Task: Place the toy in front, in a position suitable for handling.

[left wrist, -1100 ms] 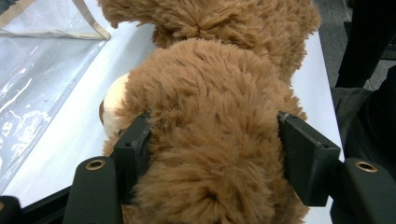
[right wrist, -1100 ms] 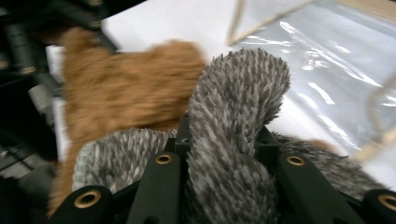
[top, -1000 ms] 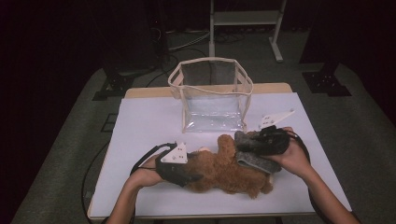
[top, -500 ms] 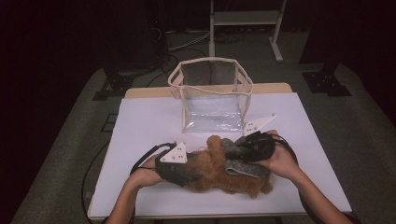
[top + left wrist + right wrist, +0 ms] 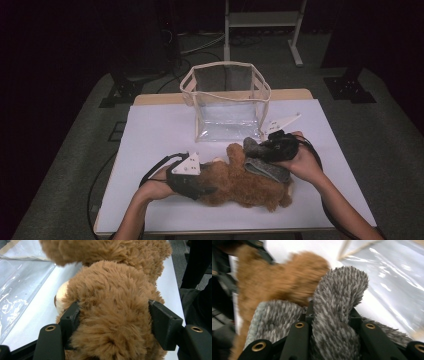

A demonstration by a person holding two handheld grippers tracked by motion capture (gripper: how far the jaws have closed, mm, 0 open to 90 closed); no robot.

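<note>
1. Since a second ago, the right gripper [image 5: 257, 150] has slid with its grey plush cloth [image 5: 267, 169] leftward along the brown teddy bear [image 5: 240, 182], from the bear's far end towards its middle; the left gripper [image 5: 202, 187] has kept its place.
2. Landmark: the clear bag [image 5: 227, 105], which stands upright at the back of the white table [image 5: 150, 130] with its top open.
3. On the near side of the bag, towards the person, the teddy bear lies flat on the table.
4. Left gripper: its jaws are clamped on a thick fold of the bear's brown fur [image 5: 112, 322], at the end of the bear farther from the bag's right corner.
5. Right gripper: its jaws are pinched on a fold of the grey cloth [image 5: 337, 302], which rests on the bear just in front of the bag's right corner.
6. Both hands [image 5: 300, 162] stay low over the toy.
</note>
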